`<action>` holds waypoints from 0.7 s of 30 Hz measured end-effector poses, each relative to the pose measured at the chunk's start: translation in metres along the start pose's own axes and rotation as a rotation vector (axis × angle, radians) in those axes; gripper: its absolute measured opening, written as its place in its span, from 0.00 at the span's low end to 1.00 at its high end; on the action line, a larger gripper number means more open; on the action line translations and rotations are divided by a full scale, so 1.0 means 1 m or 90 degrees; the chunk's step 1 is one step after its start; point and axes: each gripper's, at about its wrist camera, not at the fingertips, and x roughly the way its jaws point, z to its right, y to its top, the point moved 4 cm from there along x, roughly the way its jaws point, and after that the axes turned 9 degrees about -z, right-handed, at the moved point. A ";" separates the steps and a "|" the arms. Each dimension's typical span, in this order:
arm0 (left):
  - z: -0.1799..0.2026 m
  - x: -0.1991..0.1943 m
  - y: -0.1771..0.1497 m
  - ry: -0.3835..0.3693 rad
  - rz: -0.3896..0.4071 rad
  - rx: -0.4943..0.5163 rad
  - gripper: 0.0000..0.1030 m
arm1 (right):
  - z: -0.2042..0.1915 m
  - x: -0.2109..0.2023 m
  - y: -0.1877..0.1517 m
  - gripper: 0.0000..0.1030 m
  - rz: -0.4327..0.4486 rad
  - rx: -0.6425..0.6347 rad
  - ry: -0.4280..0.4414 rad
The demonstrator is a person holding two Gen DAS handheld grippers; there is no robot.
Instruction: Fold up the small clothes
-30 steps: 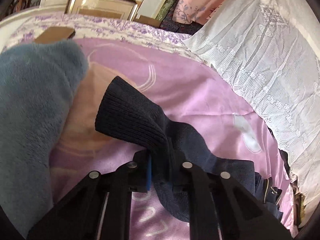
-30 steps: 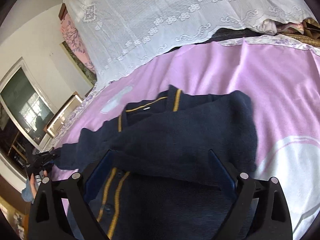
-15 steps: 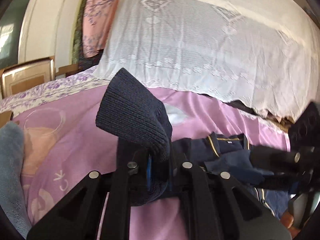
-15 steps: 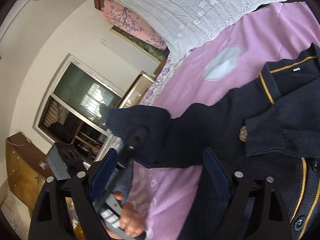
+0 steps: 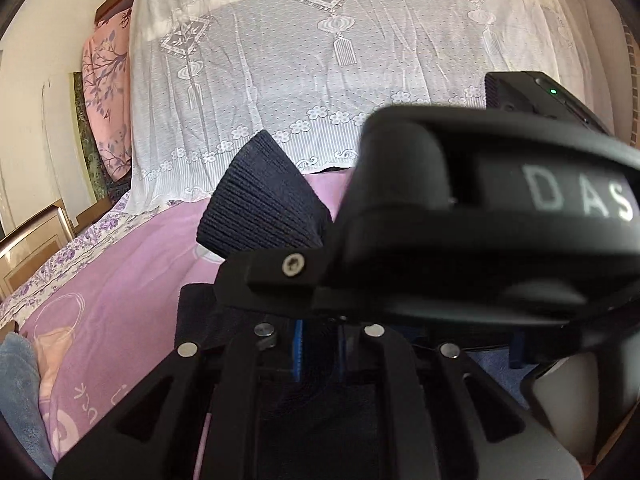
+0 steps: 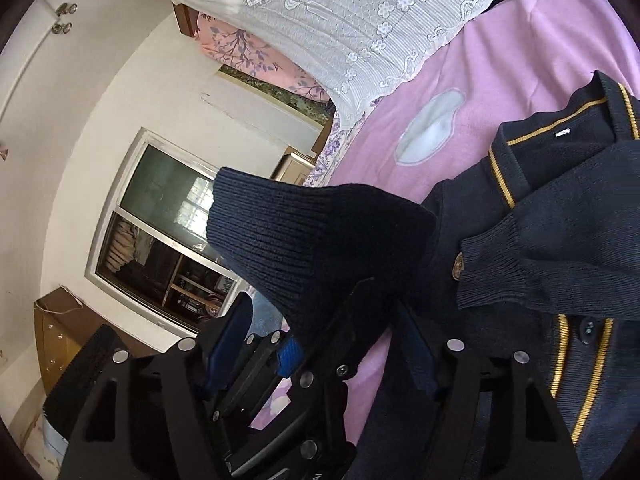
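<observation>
A small navy knitted cardigan [image 6: 568, 216] with yellow trim lies on the pink bedspread [image 6: 496, 80]. One sleeve is folded across its chest. My left gripper [image 5: 318, 344] is shut on the other sleeve, whose ribbed cuff [image 5: 260, 208] stands up above the fingers. The cuff [image 6: 288, 228] also shows in the right wrist view, lifted over the cardigan's edge. My right gripper [image 6: 332, 344] is open, its fingers to either side of the left gripper's tip and the held sleeve. The right gripper's body [image 5: 480, 220] fills the right of the left wrist view.
A white lace cover [image 5: 320, 80] drapes over bedding at the back of the bed. A blue fleece item [image 5: 20, 392] lies at the bed's left edge. A wooden-framed piece [image 5: 28, 248] and a window [image 6: 160, 232] stand beyond the bed.
My left gripper has carried the sleeve up and over toward the cardigan body. The two grippers have come close together, and the right gripper now straddles the left one.
</observation>
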 end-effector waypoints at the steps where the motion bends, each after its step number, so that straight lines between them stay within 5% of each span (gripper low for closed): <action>1: 0.005 0.002 0.005 -0.004 -0.001 0.005 0.11 | 0.002 -0.008 0.003 0.70 0.005 0.001 0.005; 9: 0.072 0.027 0.039 -0.023 -0.014 0.073 0.11 | 0.036 -0.076 0.029 0.70 0.052 0.015 0.018; 17: 0.125 0.077 0.040 -0.033 -0.060 0.090 0.14 | 0.102 -0.124 0.041 0.70 0.087 0.088 0.001; 18: 0.129 0.083 0.037 -0.024 -0.070 0.098 0.18 | 0.111 -0.129 0.042 0.70 0.092 0.100 -0.001; 21: 0.134 0.093 0.026 0.026 -0.096 0.125 0.61 | 0.139 -0.140 0.043 0.70 0.108 0.140 -0.032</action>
